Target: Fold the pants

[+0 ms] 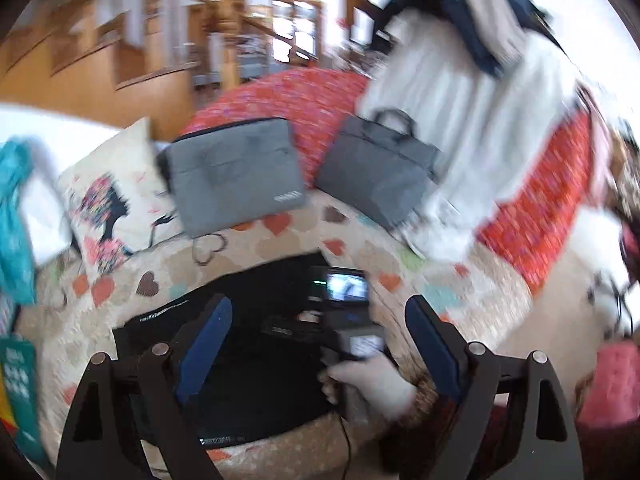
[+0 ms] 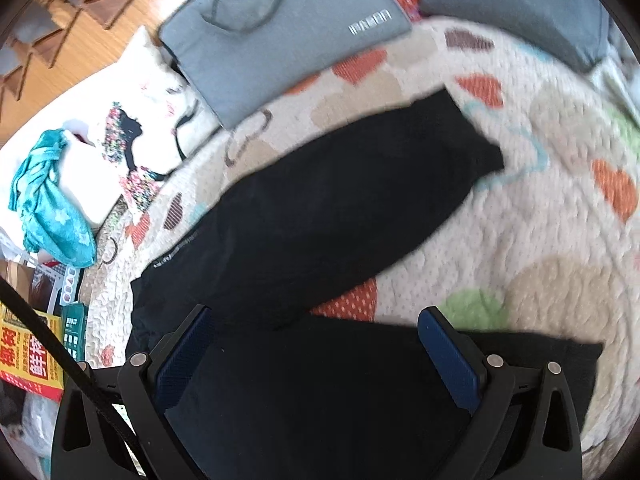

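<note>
Nearest us, our left gripper (image 1: 318, 344) and right gripper (image 2: 316, 354) both gape wide, holding nothing. The black pants (image 2: 320, 208) lie spread on the heart-print quilt (image 2: 540, 208); beyond sit two grey bags (image 1: 234, 174).

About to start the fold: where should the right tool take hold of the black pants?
Probably the far cuff of the black pants: that leg lies flat and slanted on the heart-print quilt, its end free. Come from beyond it, low along the quilt, one finger sliding underneath.
</note>
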Demonstrator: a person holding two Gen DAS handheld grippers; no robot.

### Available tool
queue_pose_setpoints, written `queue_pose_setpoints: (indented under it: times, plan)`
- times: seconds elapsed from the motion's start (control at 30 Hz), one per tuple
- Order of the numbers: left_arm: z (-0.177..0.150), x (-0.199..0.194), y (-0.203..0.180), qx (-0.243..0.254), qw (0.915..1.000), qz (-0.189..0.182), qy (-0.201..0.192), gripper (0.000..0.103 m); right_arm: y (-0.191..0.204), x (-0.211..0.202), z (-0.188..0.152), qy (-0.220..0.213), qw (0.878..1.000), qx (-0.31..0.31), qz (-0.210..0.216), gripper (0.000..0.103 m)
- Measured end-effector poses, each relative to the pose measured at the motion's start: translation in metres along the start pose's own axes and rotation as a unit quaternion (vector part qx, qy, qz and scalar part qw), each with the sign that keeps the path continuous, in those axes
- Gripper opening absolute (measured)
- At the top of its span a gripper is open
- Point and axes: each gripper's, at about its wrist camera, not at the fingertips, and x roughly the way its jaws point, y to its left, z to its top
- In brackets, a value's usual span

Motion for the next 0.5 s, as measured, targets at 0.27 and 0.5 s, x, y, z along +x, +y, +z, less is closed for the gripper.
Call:
queue_pose_setpoints:
  times: [0.27, 0.5]
  plan:
    - [-0.056, 0.012, 0.102, -0.137, 0.9654, 0.174, -0.137, 0.088, 0.031, -0.082, 0.003, -0.227, 0.967, -0.108, -0.044, 0.103]
    - [-0.088, 0.032, 0.132, -0.18, 0.9498, 0.243, -0.08, 0.097, 0.034, -0.122, 0.0, -0.302, 0.944, -0.118, -0.058, 0.103]
